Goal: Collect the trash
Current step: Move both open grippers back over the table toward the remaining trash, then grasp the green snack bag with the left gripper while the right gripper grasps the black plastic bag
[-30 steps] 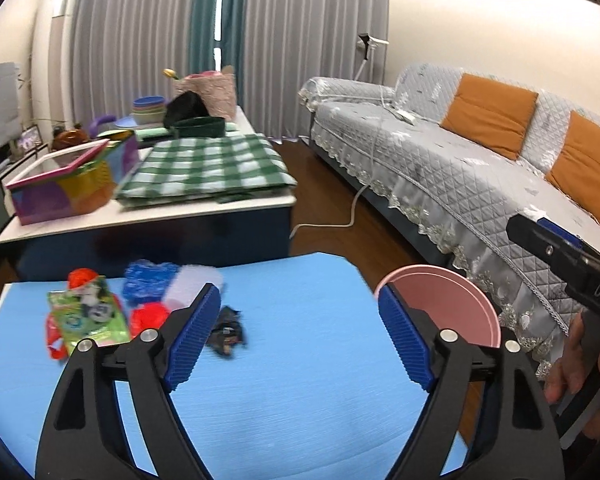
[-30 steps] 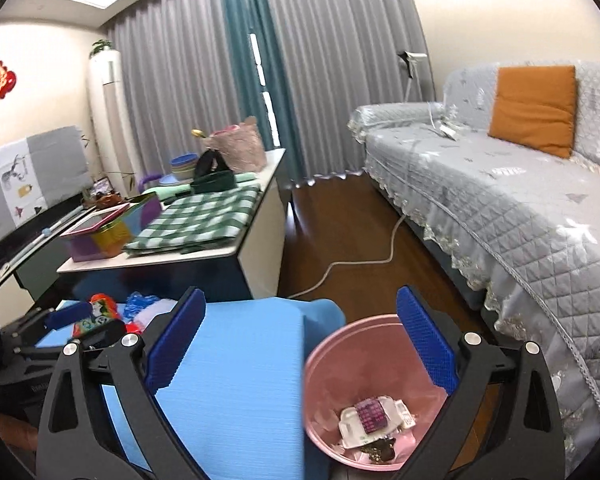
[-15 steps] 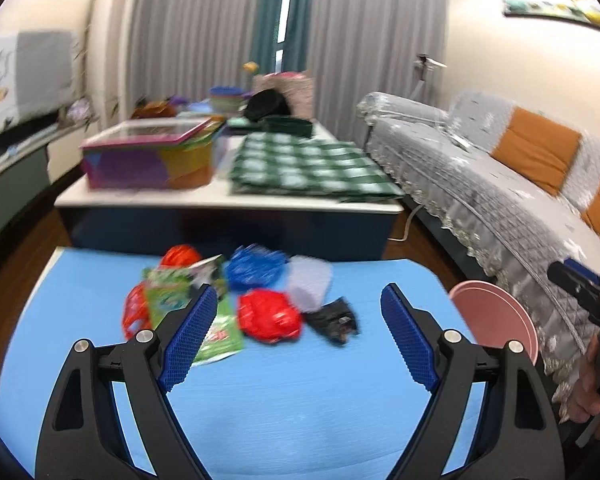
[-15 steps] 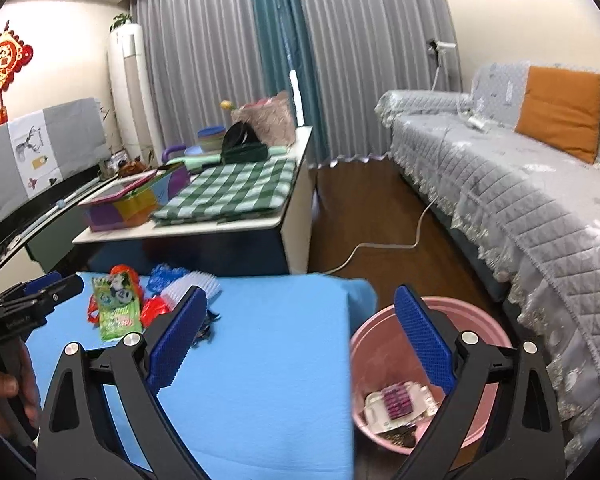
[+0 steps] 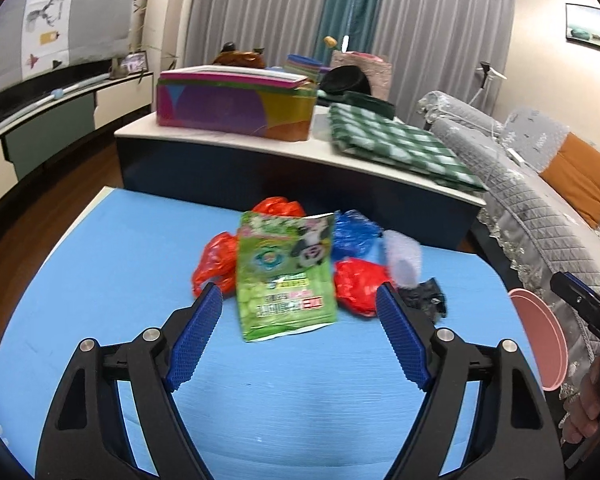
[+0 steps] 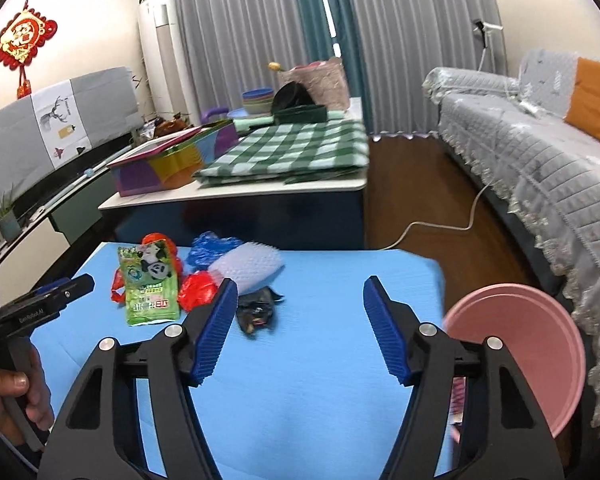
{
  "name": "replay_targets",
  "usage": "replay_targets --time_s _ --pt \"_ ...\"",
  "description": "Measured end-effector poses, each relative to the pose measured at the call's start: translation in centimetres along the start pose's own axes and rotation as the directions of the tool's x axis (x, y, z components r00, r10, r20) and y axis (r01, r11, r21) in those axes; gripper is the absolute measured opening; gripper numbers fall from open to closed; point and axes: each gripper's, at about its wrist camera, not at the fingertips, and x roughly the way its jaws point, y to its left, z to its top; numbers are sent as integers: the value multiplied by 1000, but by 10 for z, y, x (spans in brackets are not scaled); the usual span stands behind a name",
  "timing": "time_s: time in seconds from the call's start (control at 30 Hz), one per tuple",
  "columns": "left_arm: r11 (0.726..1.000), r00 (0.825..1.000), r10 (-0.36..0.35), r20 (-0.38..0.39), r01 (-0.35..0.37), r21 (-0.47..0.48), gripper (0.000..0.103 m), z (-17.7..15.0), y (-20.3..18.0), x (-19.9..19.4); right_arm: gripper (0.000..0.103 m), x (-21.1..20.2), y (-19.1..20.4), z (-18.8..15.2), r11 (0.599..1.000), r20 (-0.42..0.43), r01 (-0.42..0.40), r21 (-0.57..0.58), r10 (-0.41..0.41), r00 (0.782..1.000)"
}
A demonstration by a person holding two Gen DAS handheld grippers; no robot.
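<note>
Hovering over a heap of trash on the blue mat (image 5: 100, 248).
Left view: left gripper (image 5: 298, 312) closing, jaws spread before the green wrapper (image 5: 286, 276), nothing between. Right view: right gripper (image 6: 296, 304) closing on nothing, black wrapper (image 6: 256, 308) just ahead, pink bin (image 6: 540, 320) beside the mat.

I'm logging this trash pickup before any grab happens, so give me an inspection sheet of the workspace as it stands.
Surface: blue mat, bare except for one trash cluster.
Job's things: green snack packet, red bags, blue bag, clear plastic piece, black wrapper, all on the mat; pink bin beside the mat, some trash inside.
Clutter: colourful box and green checked cloth on the low table behind.
Grippers: left gripper empty, jaws closing; right gripper empty, jaws closing.
Cables: white cord on the floor.
Surroundings: grey sofa, curtains.
</note>
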Motion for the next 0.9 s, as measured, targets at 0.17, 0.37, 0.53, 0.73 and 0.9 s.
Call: replay_targets --time_s 0.17,0.37,0.53,0.73,0.9 --pt "1000 1000 17 -7 -17 -7 70 1 8 8 64 25 10 -6 1000 -34 -27 6 27 999" --pt "999 999 38 -8 -38 -4 62 6 8 19 64 54 18 -17 999 -76 -51 17 52 996" --pt "999 999 50 -17 -50 -4 58 10 11 36 64 76 24 -22 998 -99 -59 20 60 993" --pt "998 997 65 -29 -65 -17 58 15 20 55 64 101 26 -24 997 -156 -71 19 73 985" --pt "999 998 46 -32 -46 -19 58 21 24 70 65 114 30 -24 996 -181 -90 3 89 979"
